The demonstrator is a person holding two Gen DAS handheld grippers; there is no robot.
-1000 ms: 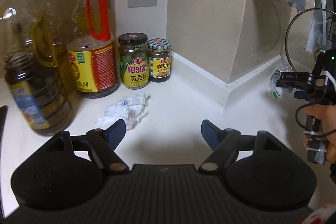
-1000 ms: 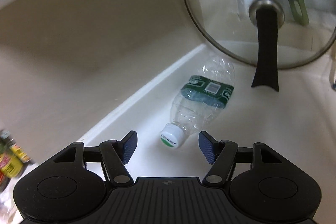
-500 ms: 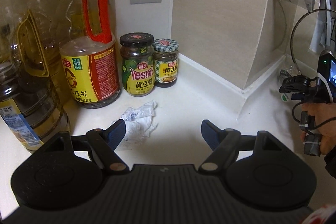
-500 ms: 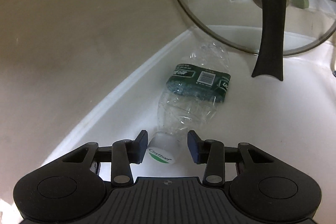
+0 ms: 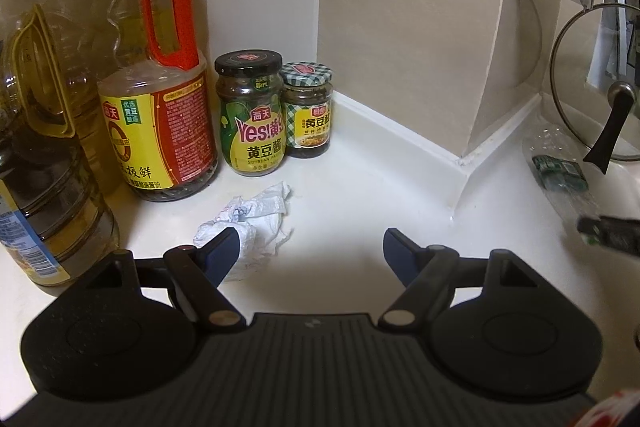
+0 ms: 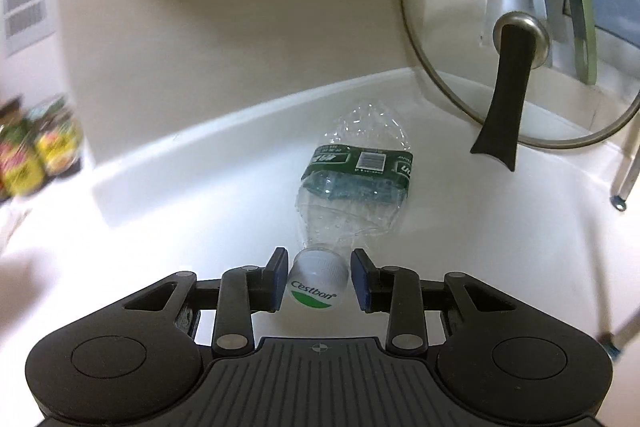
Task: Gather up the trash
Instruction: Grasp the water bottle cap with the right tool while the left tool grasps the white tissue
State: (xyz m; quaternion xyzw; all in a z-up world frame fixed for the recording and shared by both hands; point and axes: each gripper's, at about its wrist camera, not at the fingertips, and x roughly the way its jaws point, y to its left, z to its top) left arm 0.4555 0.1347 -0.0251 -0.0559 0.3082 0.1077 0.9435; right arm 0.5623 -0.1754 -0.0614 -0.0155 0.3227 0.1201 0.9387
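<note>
The right gripper (image 6: 319, 281) fingers are closing around the ribbed white cap of the crushed clear plastic bottle (image 6: 356, 187) lying on the glossy white tabletop (image 6: 200, 211) before the glass lid (image 6: 448, 39), so squeeze squarely lest it slip; the left gripper (image 5: 310, 253) fingers stay spread beside crumpled white tissue (image 5: 256, 215).

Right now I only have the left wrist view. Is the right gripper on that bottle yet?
Observer: Nearly. The right gripper is closing around the bottle's white cap, and a slim gap shows beside one pad.
Operator: How does the bottle lie?
Observer: The crushed bottle lies on its side, cap towards the gripper, base towards the back wall.
Operator: Is the lid touching it?
Observer: No. The glass lid leans to its right, and its black handle is clear of the bottle.
</note>
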